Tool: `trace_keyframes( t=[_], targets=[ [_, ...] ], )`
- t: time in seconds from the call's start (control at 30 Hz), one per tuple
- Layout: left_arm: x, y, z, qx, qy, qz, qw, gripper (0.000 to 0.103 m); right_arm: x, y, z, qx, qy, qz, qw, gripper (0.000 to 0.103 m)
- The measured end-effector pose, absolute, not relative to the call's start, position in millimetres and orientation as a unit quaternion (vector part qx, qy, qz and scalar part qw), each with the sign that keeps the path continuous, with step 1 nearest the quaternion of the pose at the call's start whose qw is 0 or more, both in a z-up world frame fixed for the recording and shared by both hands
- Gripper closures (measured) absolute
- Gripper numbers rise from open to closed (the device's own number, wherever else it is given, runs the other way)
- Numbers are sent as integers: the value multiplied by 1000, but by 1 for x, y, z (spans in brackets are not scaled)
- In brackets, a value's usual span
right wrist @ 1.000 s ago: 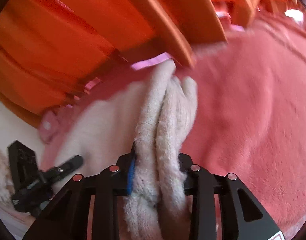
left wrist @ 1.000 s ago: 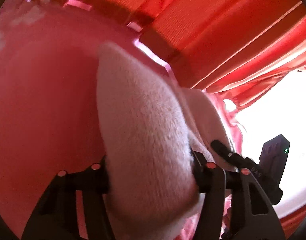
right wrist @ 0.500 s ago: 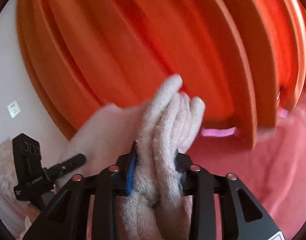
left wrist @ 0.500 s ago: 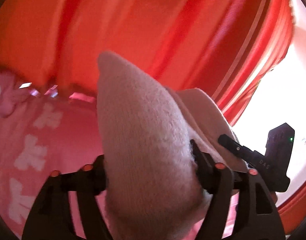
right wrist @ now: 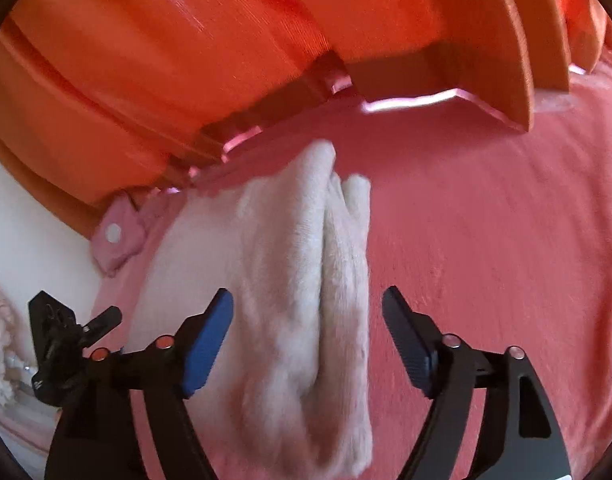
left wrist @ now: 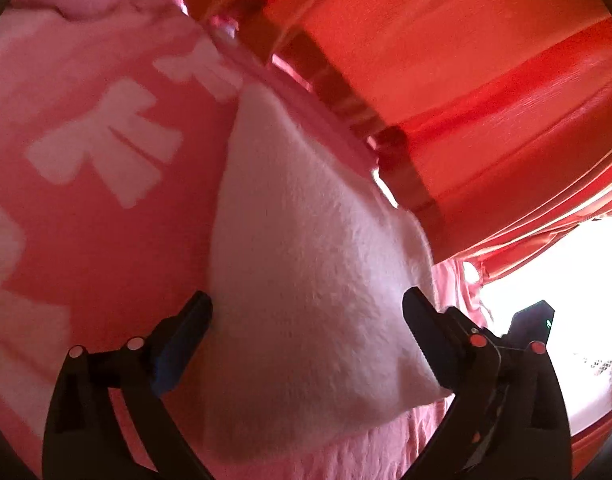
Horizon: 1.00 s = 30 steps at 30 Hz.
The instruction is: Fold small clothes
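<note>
L gripper [left wrist: 306, 320] is wide open, jaws just been opening; the cloth [left wrist: 306, 280], a fuzzy white knit piece, sits between them but the pads stand clear of it or at most brush its edges, no squeeze visible. Cloth lies on the pink blanket [left wrist: 106, 240], which has white bow prints on L side of L wrist view. Cloth's far tip points toward the curtain [left wrist: 466, 80], red-orange, hanging along the blanket's far edge. R gripper [right wrist: 308, 312] is also open, jaws just been opening; blue pad on its L finger [right wrist: 208, 344] and dark pad on the other both show gaps to the cloth [right wrist: 306, 300]. From R wrist view the cloth looks folded into 2 or 3 thick layers, ridges running away from the camera, resting on the blanket [right wrist: 486, 260] near the curtain [right wrist: 186, 60]. L gripper [right wrist: 74, 332] shows at far L of R view, just beside the cloth's other end. Both views are a bit blurred.
</note>
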<state>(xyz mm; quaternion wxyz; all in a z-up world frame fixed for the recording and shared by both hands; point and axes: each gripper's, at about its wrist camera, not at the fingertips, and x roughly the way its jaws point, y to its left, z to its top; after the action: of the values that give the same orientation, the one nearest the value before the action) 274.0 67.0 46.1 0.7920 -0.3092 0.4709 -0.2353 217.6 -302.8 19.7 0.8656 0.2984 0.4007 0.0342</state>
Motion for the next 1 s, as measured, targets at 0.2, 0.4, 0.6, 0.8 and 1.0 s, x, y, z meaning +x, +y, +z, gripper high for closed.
trace_keyframes(
  t=[0.2, 0.4, 0.6, 0.8, 1.0],
  targets=[
    [284, 51, 42, -306, 471, -249, 789, 37, 233, -282, 17, 304, 415, 76, 854, 66],
    [278, 44, 104, -292, 388, -303, 820, 44, 205, -280, 104, 223, 311, 82, 920, 68],
    [284, 17, 60, -204, 438, -250, 839, 40, 229, -306, 21, 216, 422, 13, 880, 61],
    [261, 31, 71, -194, 423, -220, 858, 40, 170, -298, 76, 201, 332, 0, 922, 60],
    [240, 9, 71, -88, 476, -187, 855, 36, 171, -262, 32, 156, 421, 12, 893, 66]
  ],
)
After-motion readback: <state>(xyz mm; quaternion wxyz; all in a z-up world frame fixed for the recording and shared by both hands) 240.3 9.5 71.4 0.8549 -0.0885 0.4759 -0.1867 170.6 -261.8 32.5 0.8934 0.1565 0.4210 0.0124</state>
